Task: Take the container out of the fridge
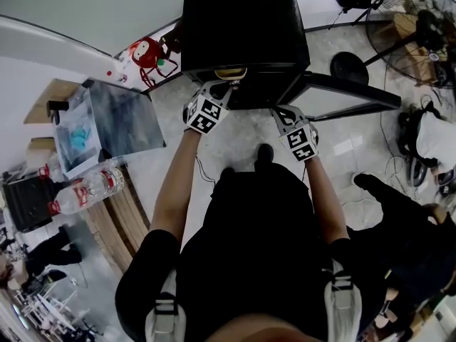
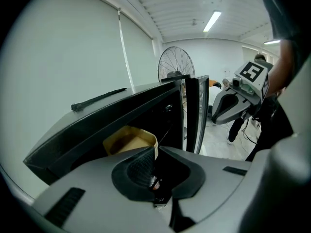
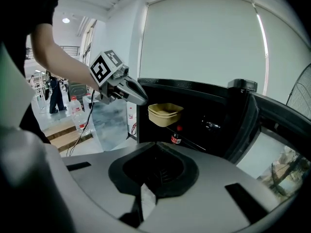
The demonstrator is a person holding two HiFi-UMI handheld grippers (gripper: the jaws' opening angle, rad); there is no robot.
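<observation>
A black mini fridge [image 1: 239,20] stands open, its door [image 1: 349,91] swung out to the right. A tan container [image 3: 165,113] hangs at the front of the fridge's opening. In the left gripper view its rim [image 2: 130,142] lies between the jaws of my left gripper [image 2: 154,177], which is shut on it. From the head view, the left gripper [image 1: 208,111] reaches to the fridge's front edge. My right gripper [image 1: 298,138] hovers apart, in front of the open door, jaws together and holding nothing. A small red-capped bottle [image 3: 176,136] stands inside the fridge, below the container.
A floor fan [image 1: 417,34] stands at the back right among cables. On the left are a blue-grey panel [image 1: 125,116], a red toy [image 1: 146,52] and two water bottles [image 1: 85,191] on wooden boards. Another person [image 1: 399,212] is at the right.
</observation>
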